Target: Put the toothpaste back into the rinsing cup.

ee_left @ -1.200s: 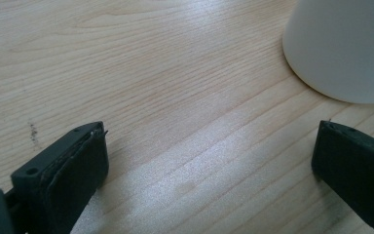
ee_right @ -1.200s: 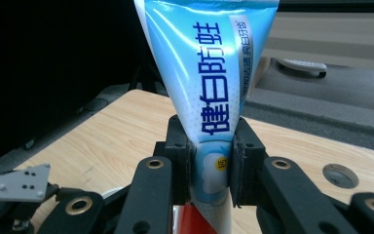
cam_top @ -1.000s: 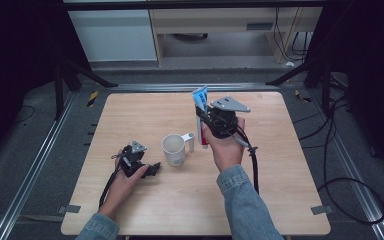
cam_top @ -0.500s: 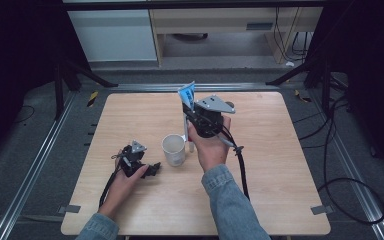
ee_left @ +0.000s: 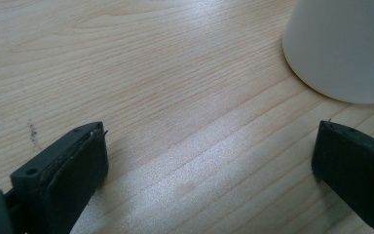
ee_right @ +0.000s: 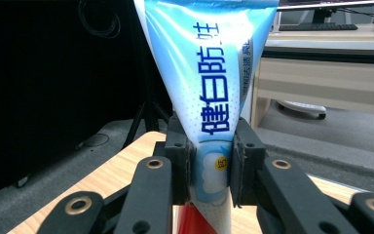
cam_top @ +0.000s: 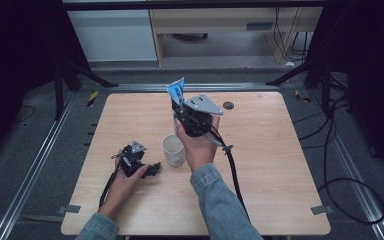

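My right gripper (cam_top: 181, 113) is held above the wooden table (cam_top: 280, 165), just behind a white cup (cam_top: 173, 150). It is shut on a blue and white toothpaste tube (cam_top: 176, 91), which stands upright with its flat end on top. In the right gripper view both jaws press the tube (ee_right: 209, 73) near its lower end, where my right gripper (ee_right: 211, 168) closes. My left gripper (cam_top: 153, 168) rests on the table left of the cup and is open. Between its spread jaws, my left gripper (ee_left: 209, 165) has bare wood, with the cup (ee_left: 343, 48) ahead to the right.
A small dark round disc (cam_top: 228, 105) lies on the table behind the right gripper. The right gripper's cable (cam_top: 232, 165) trails back over the table toward the person. Metal rails (cam_top: 45, 150) run along the table's sides, and shelving (cam_top: 220, 25) stands beyond its far edge.
My right gripper has carried the tube leftward, from right of the cup to just behind it. The left gripper has stayed put.
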